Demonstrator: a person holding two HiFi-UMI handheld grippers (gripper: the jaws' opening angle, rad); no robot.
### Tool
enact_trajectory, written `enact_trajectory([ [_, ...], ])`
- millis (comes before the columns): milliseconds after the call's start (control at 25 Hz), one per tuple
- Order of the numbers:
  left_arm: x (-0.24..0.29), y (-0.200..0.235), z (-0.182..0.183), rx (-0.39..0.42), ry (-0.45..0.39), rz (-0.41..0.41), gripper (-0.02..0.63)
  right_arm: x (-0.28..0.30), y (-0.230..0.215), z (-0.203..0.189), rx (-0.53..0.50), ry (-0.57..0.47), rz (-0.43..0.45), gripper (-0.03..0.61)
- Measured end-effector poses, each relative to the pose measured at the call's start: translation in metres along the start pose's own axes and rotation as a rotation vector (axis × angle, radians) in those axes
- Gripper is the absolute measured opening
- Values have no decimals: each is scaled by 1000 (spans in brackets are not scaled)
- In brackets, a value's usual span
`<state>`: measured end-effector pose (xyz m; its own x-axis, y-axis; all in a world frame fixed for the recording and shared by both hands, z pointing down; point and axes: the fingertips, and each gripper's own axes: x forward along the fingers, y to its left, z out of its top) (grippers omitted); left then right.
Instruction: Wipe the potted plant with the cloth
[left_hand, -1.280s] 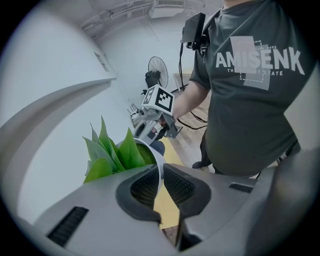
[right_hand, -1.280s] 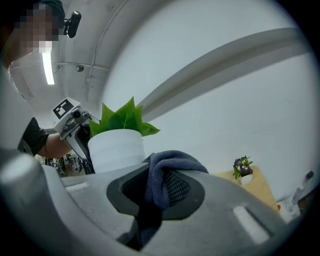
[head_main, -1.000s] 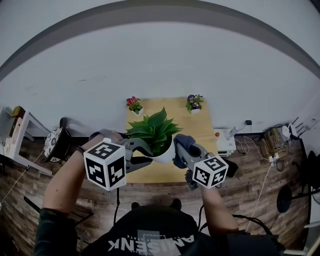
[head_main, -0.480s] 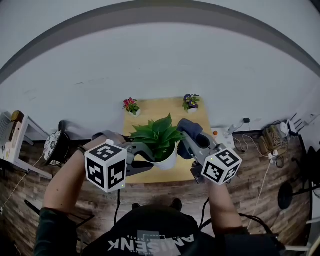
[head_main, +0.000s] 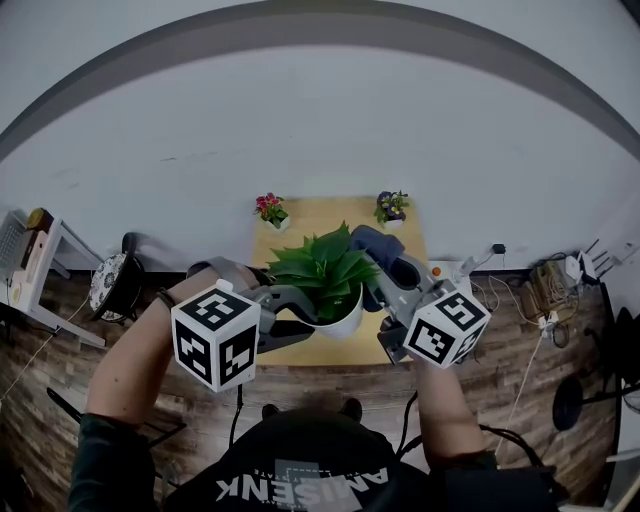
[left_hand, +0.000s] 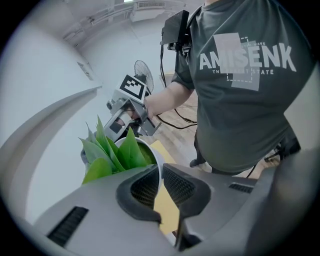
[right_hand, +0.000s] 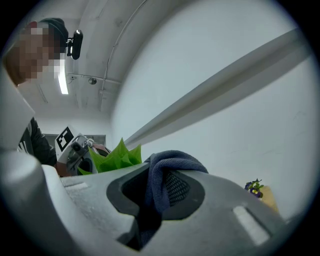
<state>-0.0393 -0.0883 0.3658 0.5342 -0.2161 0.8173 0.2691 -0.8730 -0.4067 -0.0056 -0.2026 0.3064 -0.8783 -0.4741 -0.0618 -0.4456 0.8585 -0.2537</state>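
The left gripper (left_hand: 161, 189) has its fingers (left_hand: 145, 190) clamped on the white rim of the pot (head_main: 343, 320), one inside and one outside. The plant (head_main: 322, 268) stands upright in the pot, over the near half of the wooden surface (head_main: 300, 218). The right gripper (right_hand: 159, 192) has its fingers closed on a dark blue cloth (right_hand: 172, 165), which bunches out above them. In the head view the cloth is just beside the leaves on their right; whether it touches them cannot be told. Pink flowers (head_main: 268, 210) and purple flowers (head_main: 390, 207) stand at the surface's far corners, well apart from the plant.
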Motion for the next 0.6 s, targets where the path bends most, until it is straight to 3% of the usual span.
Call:
enact_trajectory([
  [600,-10,0,3,5,-14,43,26,-11,-10,-54,243,27,56,46],
])
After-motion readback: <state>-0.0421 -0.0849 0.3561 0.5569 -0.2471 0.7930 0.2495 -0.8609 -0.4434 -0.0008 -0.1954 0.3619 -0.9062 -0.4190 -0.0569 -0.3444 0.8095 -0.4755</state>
